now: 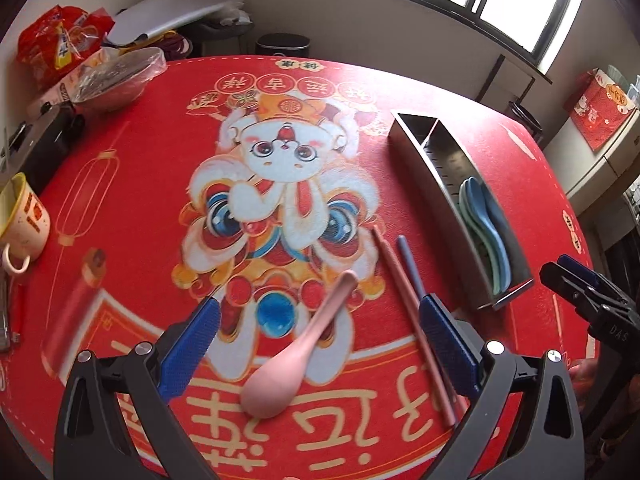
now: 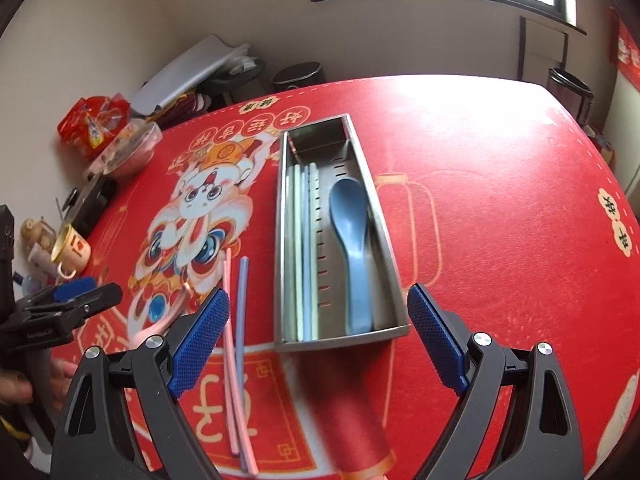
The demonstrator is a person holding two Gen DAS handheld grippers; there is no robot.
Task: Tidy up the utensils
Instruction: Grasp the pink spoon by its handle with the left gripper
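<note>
Left wrist view: the left gripper (image 1: 320, 344) stands released, jaws wide, above a pink spoon (image 1: 298, 348) lying loose on the red tablecloth (image 1: 140, 200). Pink and blue chopsticks (image 1: 404, 276) lie just beside it; the steel utensil holder (image 1: 516, 268) holds nested blue and green spoons (image 1: 482, 232) (handles toward the camera).

Right wrist view: the right gripper (image 2: 320, 340) is released too, empty, before the holder's near end. Pale chopsticks (image 2: 301, 248) fill its left compartment, a blue spoon (image 2: 352, 240) its right.
</note>
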